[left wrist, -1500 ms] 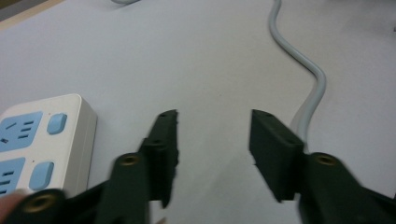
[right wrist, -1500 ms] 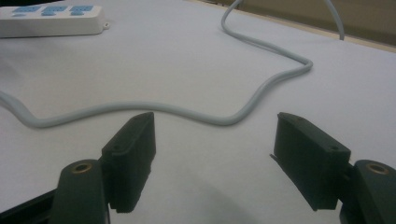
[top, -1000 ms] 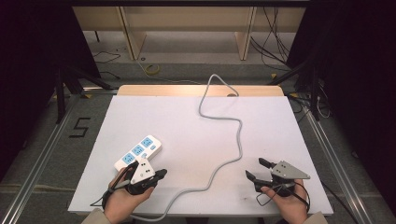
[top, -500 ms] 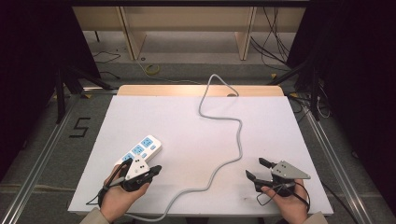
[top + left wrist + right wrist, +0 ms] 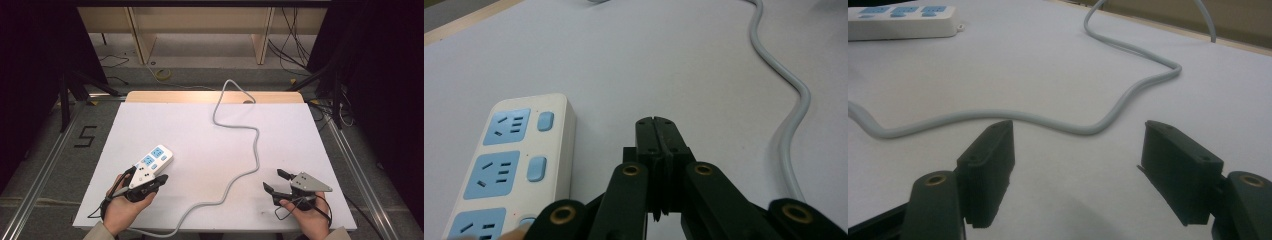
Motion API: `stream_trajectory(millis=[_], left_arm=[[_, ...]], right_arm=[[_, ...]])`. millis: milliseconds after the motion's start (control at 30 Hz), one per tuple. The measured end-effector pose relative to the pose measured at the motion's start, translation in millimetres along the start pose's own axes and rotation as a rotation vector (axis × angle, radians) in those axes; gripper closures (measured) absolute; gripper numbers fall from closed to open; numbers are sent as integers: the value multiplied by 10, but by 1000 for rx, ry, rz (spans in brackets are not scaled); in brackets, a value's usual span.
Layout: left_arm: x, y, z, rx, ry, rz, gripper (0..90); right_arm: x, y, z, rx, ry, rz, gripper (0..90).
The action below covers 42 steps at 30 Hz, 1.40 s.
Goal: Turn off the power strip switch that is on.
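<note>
Left claw (image 5: 657,131) closed, right claw (image 5: 1078,170) agape

White power strip (image 5: 154,159) with blue sockets, flat on the table's near-left part.

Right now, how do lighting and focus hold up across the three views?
High view: table evenly lit, surroundings dark. Left gripper view: power strip sharp, nearest linkage soft. Right gripper view: the right gripper casts a faint shadow on the table; the grey cable is clear, far edge blurred.

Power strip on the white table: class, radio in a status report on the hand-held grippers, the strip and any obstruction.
Left hand-held gripper shut, empty, beside power strip. Right hand-held gripper open, empty, short of grey cable. Nothing in the way.
</note>
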State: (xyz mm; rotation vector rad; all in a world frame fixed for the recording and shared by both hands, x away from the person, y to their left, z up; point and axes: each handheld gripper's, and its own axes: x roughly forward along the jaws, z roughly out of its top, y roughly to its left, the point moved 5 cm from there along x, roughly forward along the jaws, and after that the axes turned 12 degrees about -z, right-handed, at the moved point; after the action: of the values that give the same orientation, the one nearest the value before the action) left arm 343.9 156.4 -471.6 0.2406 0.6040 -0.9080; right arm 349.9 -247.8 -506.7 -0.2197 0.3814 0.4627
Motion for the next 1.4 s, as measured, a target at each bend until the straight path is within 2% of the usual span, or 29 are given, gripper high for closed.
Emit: stream_trajectory(millis=[900,1400], left_arm=[[-120,120,-42,-40,16,36,894],[-242,275,-95,-69,13,86,893]], right_arm=[[1,12,5,-16,-1,2,304],[-17,52,19,-28,4,20,318]])
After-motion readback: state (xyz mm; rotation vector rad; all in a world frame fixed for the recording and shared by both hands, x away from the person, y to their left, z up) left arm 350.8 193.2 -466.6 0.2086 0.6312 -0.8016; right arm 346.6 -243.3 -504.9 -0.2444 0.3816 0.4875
